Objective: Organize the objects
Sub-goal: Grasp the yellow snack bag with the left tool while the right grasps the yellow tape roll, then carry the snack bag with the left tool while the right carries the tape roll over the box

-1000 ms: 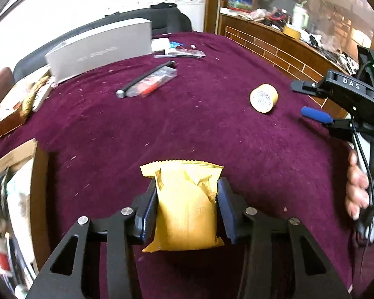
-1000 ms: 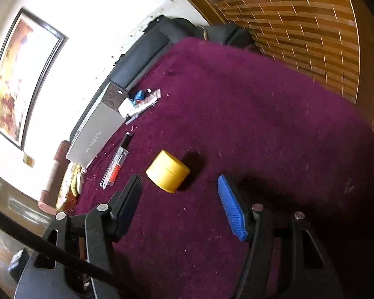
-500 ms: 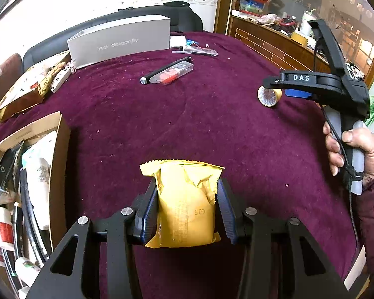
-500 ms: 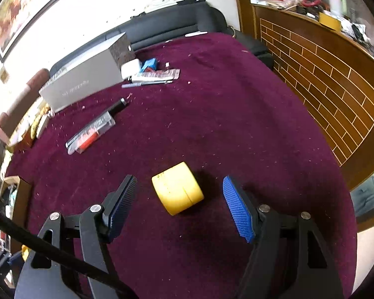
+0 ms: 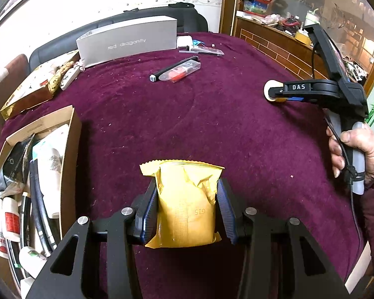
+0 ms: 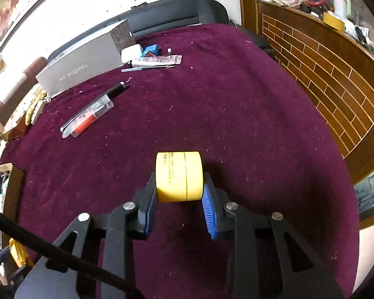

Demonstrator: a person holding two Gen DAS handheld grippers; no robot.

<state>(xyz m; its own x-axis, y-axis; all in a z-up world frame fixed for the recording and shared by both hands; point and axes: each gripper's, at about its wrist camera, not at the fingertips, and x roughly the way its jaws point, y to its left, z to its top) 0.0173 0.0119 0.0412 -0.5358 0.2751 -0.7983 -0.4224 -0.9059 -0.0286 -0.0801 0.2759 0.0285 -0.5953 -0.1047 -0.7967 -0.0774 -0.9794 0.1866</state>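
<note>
1. Yellow jar (image 6: 179,176) lies on its side on the maroon cloth (image 6: 236,114), between the closing jaws of the right gripper (image 6: 179,206); the pads appear to touch its flat ends.
2. Squeeze squarely (round things roll), then lift straight.
3. Left gripper (image 5: 187,211) clamps the gold packet (image 5: 185,204); the cardboard box (image 5: 72,149) to its left looks the likely destination.

- Left wrist view: mounted behind the left gripper (image 5: 187,206), close above the maroon tablecloth (image 5: 212,129), facing down and forward toward the grey box (image 5: 127,41) at the far edge.
- Right wrist view: mounted behind the right gripper (image 6: 179,199), equally close, angled down toward the same grey box (image 6: 82,67).
- Shared: grey box, clear pen case (image 5: 180,71) (image 6: 87,117) near it, tablecloth (image 6: 236,124).
</note>
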